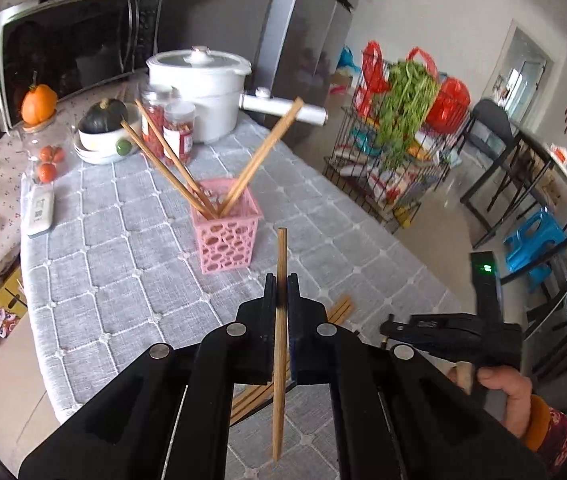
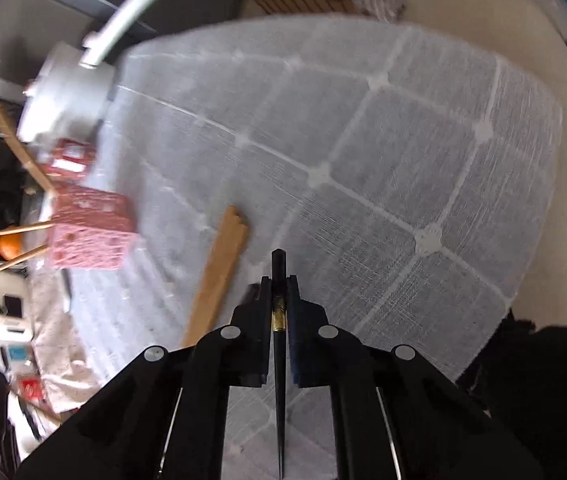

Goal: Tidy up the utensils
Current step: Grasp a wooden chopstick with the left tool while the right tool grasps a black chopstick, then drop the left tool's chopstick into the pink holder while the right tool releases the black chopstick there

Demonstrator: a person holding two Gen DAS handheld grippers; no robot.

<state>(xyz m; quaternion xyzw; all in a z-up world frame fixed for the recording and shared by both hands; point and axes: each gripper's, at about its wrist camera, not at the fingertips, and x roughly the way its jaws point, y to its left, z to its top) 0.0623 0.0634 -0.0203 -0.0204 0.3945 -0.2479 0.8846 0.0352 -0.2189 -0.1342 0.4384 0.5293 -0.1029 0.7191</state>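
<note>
Your left hand-held gripper [image 1: 281, 280] pinches a wooden chopstick [image 1: 280, 264] upright above the grey quilted desk [image 1: 123, 280]; your right hand-held gripper [image 2: 279, 282] clamps a black chopstick [image 2: 279, 268]. Loose wooden chopsticks [image 2: 219, 272] lie just beside it. Farther off stands the pink holder [image 1: 227, 236], then a white pot [image 1: 203, 92] and microwave [image 1: 71, 44].

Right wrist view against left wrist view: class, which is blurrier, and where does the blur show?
Right wrist view: motion-smeared, the pink basket and white pot streaked, yet the black chopstick in the jaws stays sharp. Left wrist view: crisp, fisheye bending at the edges.
</note>
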